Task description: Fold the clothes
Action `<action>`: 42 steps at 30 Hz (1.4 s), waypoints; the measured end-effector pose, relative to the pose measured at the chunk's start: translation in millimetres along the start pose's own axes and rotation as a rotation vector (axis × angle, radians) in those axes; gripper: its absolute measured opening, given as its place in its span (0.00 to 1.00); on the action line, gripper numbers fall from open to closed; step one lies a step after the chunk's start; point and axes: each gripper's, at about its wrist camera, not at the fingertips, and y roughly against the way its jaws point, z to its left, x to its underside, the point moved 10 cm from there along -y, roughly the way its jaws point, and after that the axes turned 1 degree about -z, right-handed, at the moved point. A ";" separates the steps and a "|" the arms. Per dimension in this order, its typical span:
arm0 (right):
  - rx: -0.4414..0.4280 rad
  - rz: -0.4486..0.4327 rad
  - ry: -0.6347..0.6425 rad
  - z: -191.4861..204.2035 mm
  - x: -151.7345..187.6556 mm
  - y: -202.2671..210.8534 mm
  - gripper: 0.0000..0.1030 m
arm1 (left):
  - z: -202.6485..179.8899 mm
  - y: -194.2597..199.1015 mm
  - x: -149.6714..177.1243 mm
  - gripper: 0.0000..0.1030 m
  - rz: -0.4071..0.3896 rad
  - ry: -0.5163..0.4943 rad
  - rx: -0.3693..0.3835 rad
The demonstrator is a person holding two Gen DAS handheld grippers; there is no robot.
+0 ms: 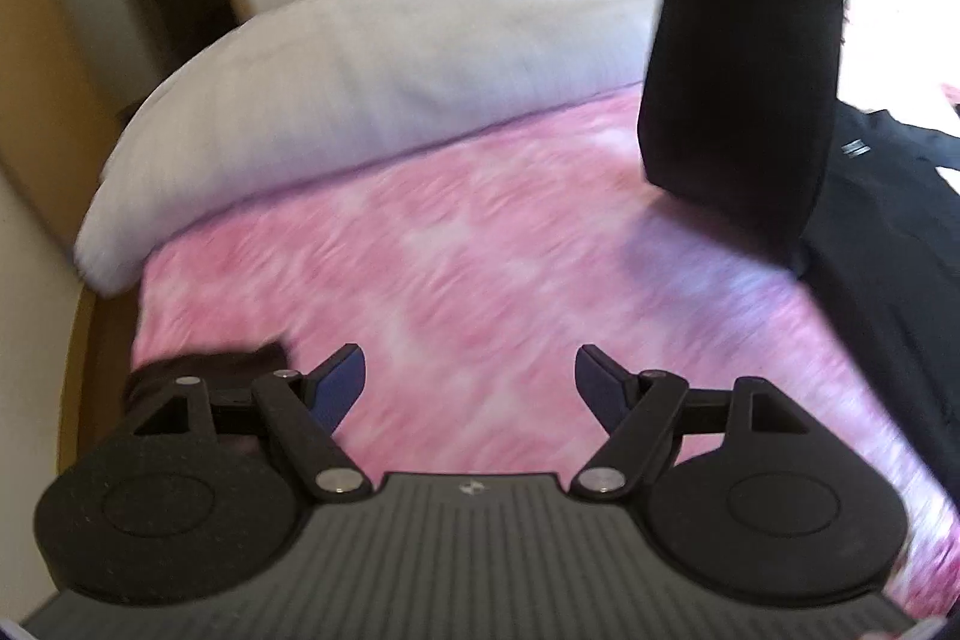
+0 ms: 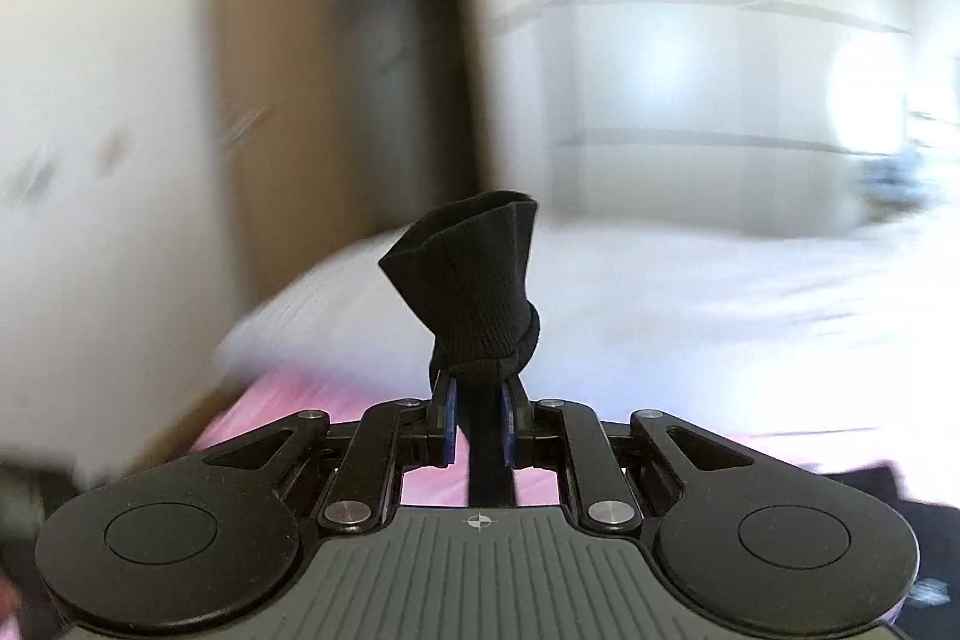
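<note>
Here we see our left gripper (image 1: 470, 379) spread wide with nothing between its fingers, hovering over the pink sheet (image 1: 480, 268). A small dark cloth (image 1: 240, 361) lies on the sheet just beside its left finger. Our right gripper (image 2: 478, 421) is pinched on a black sock (image 2: 474, 280); the ribbed cuff flares above the fingertips and the rest drops below them. In the left view the sock (image 1: 744, 58) hangs in the air, its low end near a black shirt (image 1: 888, 244) spread on the sheet. A white duvet (image 1: 384, 64) lies beyond.
</note>
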 end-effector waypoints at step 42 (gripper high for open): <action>0.061 0.517 -0.258 -302.4 213.1 -12.0 0.41 | -351.1 -216.2 -6.5 0.39 0.207 -0.283 0.275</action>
